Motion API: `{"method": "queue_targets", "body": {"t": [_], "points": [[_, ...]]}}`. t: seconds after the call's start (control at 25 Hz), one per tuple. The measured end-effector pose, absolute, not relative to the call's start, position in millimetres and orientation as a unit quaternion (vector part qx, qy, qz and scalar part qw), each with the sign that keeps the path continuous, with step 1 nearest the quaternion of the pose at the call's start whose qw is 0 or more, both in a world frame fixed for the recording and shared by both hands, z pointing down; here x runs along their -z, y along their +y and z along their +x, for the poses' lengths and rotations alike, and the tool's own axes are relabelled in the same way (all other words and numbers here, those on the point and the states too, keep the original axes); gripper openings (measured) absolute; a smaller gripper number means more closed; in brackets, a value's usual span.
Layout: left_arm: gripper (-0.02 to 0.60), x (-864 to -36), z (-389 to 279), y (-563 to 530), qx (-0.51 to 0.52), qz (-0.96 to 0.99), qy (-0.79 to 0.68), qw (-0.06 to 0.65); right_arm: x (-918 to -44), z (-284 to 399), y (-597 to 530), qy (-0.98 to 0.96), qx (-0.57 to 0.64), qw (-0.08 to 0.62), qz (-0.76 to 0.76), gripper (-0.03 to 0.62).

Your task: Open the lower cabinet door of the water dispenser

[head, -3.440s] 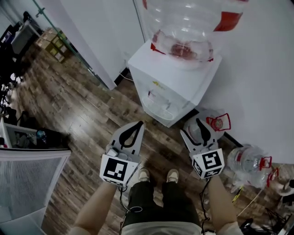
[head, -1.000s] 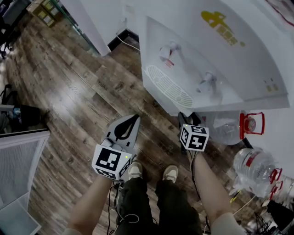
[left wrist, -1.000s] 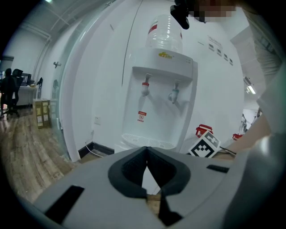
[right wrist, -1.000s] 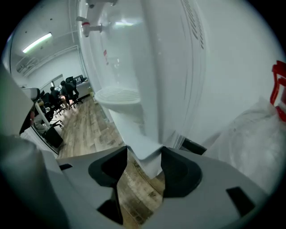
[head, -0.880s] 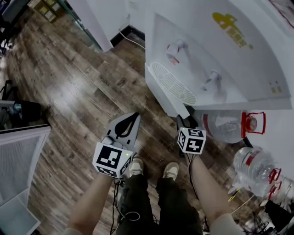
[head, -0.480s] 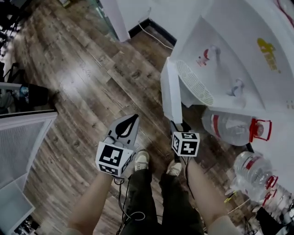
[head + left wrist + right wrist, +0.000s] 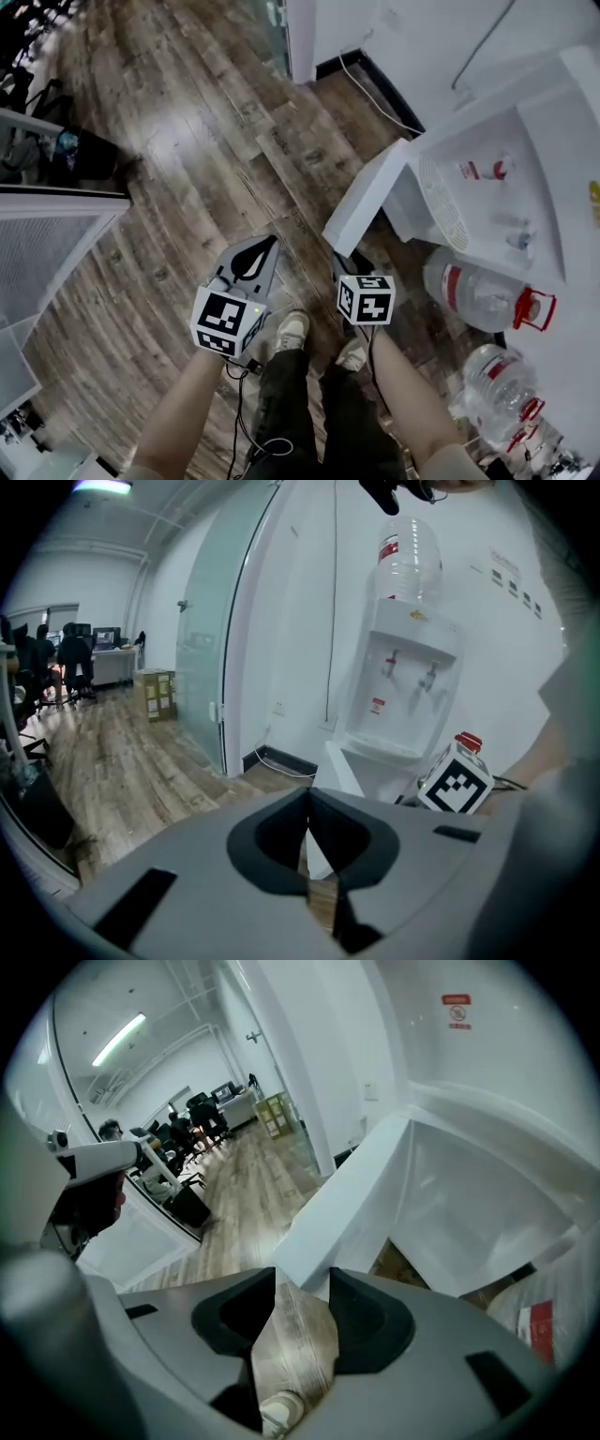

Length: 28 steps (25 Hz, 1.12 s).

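The white water dispenser (image 7: pixel 539 178) stands at the right, with its lower cabinet door (image 7: pixel 367 197) swung well out from the body. My right gripper (image 7: pixel 339 263) sits at the door's near bottom corner. In the right gripper view the door's corner (image 7: pixel 349 1194) fills the gap at the tips of the right gripper (image 7: pixel 302 1279), whose jaws are closing on it; the open white cabinet inside (image 7: pixel 473 1208) shows behind. My left gripper (image 7: pixel 269 243) hangs over the wooden floor, shut and empty. In the left gripper view the left gripper (image 7: pixel 307 799) faces the dispenser (image 7: pixel 403 696) and the door (image 7: pixel 337 778).
Two big water bottles (image 7: pixel 480 291) (image 7: pixel 497 380) lie on the floor right of the dispenser. The person's shoes (image 7: pixel 291 329) stand just below the grippers. A cable (image 7: pixel 375 92) runs along the wall. A white mesh-sided unit (image 7: pixel 52 239) stands at the left.
The lower door has swung from nearly flush with the dispenser to wide open, with my right gripper moving along with its bottom corner. The left gripper shifted with the body.
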State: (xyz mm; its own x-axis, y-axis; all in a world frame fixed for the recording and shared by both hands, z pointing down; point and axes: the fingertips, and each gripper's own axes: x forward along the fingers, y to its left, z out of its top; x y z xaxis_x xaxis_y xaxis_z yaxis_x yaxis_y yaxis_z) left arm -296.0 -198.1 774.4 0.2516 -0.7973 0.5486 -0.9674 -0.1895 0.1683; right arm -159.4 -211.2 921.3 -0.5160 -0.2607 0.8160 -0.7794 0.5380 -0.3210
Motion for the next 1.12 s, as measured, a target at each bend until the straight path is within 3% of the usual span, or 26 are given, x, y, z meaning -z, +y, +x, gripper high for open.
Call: {"method": "queue_targets", "body": {"t": [0.44, 0.84, 1.12], "points": [[0.006, -778, -341, -185, -0.184, 0.729, -0.608, 0.257, -911, -235, -239, -0.828, -0.35, 0.351, 0.26, 0.199], [0.006, -752, -331, -179, -0.199, 0.733, -0.594, 0.265, -858, -198, -233, -0.831, -0.338, 0.356, 0.261, 0.041], [0.006, -696, -307, -184, -0.206, 0.744, -0.583, 0.255, -778, -157, -234, -0.833, -0.339, 0.338, 0.278, 0.006]]}}
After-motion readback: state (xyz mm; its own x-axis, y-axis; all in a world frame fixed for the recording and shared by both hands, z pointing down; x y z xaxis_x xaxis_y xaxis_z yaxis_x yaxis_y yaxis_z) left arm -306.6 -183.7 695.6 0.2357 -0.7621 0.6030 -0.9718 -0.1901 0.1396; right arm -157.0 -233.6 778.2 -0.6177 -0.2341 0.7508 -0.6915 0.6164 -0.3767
